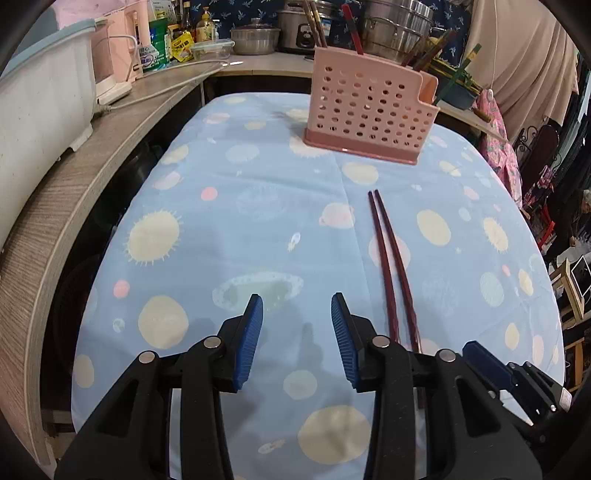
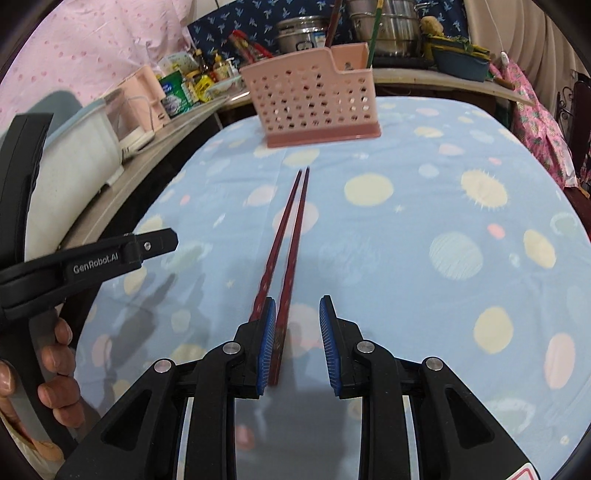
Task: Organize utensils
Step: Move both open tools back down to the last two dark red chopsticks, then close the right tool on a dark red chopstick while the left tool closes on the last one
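Note:
A pair of dark red chopsticks (image 1: 388,254) lies on the blue planet-print cloth, pointing toward a pink perforated utensil holder (image 1: 369,107) at the far side. My left gripper (image 1: 297,317) is open and empty, just left of the chopsticks' near ends. In the right wrist view the chopsticks (image 2: 291,229) run from the holder (image 2: 314,103) back between the open jaws of my right gripper (image 2: 297,321). One stick lies against the left pad (image 2: 267,343); the right pad stands apart. The right gripper's tip (image 1: 491,365) shows in the left wrist view.
A wooden counter (image 1: 110,125) curves along the left and back, carrying a white tub (image 1: 40,85), pink appliance, bottles and steel pots (image 1: 395,26). The holder holds a few other chopsticks (image 1: 351,26). The left gripper's body (image 2: 92,258) and a hand show at the right view's left.

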### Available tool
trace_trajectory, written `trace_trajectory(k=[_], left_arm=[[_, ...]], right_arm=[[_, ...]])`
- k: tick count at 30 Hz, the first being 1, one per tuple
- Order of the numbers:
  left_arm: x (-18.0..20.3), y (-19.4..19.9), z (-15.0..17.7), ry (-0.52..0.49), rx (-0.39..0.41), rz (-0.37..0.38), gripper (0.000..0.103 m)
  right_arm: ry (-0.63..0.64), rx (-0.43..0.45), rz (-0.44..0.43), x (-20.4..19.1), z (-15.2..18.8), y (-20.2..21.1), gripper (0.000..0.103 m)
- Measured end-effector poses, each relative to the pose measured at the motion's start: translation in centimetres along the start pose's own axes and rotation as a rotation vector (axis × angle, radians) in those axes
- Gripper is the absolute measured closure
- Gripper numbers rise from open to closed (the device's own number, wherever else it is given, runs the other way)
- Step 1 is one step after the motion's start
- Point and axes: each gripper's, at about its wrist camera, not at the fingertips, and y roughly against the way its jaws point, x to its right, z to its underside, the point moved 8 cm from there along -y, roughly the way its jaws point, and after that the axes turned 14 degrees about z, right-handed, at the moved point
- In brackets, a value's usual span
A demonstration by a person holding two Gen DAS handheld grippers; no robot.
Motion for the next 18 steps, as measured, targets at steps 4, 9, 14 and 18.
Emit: trace_trajectory(k=[4, 9, 14, 18], left_arm=[[-0.1, -0.4, 1.1, 0.005, -0.022, 0.001, 0.066], [-0.2, -0.7, 1.9, 0.010, -0.043, 0.003, 0.066], [-0.2, -0.8, 2.3, 0.008, -0.052, 0.005, 0.066], [0.0, -1.0, 2.5, 0.005, -0.062, 0.007, 0.066]], right_arm=[[0.021, -0.021, 0.003, -0.6, 1.4, -0.5, 0.078], [0.040, -0.034, 0.007, -1.2, 2.0, -0.8, 0.078], [0.057, -0.037, 0.029, -1.3, 2.2, -1.3, 0.082], [0.074, -0.024, 0.063, -1.0, 2.3, -1.3, 0.092]])
